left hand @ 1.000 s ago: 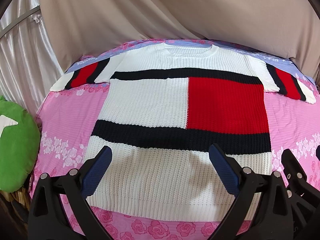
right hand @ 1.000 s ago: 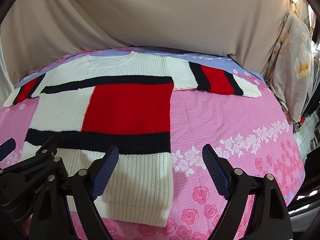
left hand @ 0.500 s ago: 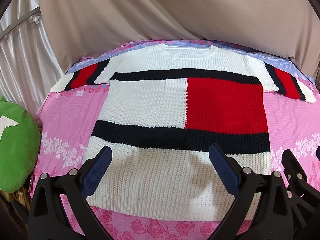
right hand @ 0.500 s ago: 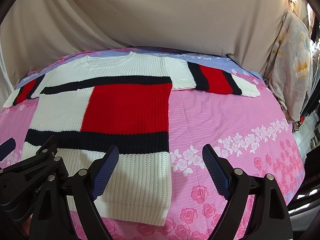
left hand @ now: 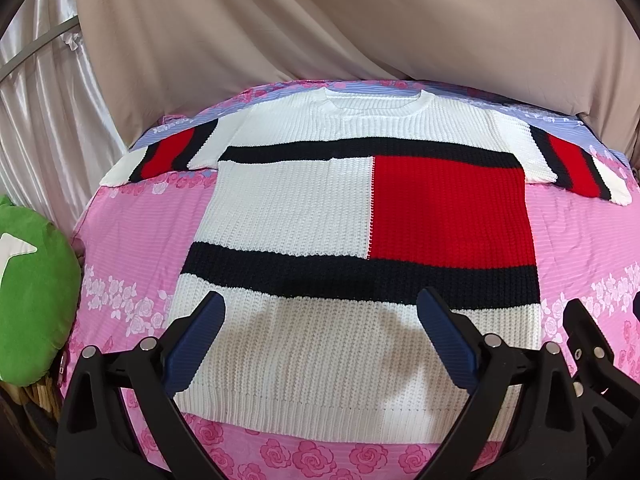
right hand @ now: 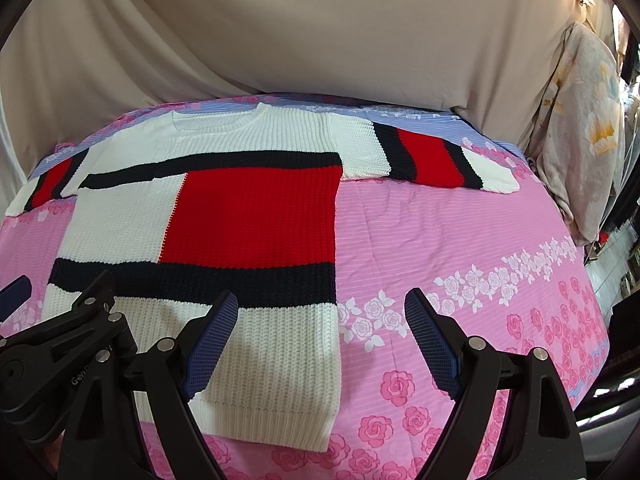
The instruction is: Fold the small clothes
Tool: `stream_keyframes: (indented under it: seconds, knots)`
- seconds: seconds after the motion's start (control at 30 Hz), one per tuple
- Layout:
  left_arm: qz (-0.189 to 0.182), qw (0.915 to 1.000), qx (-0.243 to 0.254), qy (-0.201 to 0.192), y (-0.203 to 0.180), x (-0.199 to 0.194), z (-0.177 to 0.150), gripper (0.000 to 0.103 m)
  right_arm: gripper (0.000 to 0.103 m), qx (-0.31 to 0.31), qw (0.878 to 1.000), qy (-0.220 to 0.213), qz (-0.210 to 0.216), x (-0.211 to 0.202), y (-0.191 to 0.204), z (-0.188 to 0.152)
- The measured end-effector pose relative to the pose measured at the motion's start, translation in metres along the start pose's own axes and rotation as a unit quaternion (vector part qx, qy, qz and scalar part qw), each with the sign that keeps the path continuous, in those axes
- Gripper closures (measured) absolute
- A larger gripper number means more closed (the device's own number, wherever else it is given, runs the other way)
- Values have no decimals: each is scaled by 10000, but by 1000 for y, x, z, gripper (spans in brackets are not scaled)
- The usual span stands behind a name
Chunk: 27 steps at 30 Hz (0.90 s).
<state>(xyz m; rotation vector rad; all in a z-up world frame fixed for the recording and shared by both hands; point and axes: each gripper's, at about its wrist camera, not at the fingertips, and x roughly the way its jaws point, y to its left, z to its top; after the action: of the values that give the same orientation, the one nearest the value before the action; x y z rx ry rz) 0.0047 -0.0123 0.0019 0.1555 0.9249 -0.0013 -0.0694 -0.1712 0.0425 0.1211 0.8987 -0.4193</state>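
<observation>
A knitted sweater (left hand: pixel 320 216), white with navy bands and a red block, lies flat and face up on a pink bed, both sleeves spread out. It also shows in the right wrist view (right hand: pixel 248 216). My left gripper (left hand: pixel 320 320) is open and empty, hovering over the white hem part. My right gripper (right hand: pixel 320 320) is open and empty over the sweater's lower right corner, its left finger (right hand: pixel 212 344) above the knit and its right finger (right hand: pixel 430 344) above the sheet. The left gripper's body (right hand: pixel 64 344) shows at the right wrist view's left edge.
The bed has a pink rose-print sheet (right hand: pixel 460 240). A beige curtain (left hand: pixel 360 20) hangs behind it. A green cushion (left hand: pixel 32 300) sits off the bed's left edge. A pale floral cloth (right hand: pixel 584 128) hangs at the right, past the bed's edge.
Both views have shifted slightly; the sweater sits a little lower and nearer in frame. Both grippers stay open and the sweater has not been touched.
</observation>
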Motion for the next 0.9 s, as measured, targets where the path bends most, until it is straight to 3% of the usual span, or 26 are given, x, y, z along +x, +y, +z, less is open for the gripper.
stream_keyframes:
  seconds: [0.67,0.77,0.83,0.9]
  knots:
    - [17,9999,53,83,-6,9,-2,9,19,9,9999,122,-12,9,1,0]
    - [-92,9998,5,196,-8,14,-2,9,19,94,9994,277,204,18,-4,1]
    - [-247,9991,-137,327,-6,18,-1,8,20,261,9974,436,511,29,-16,2]
    - [-422,9977,-285,447,-1,24,1,8,20,486,9964,438,534,40,-42,7]
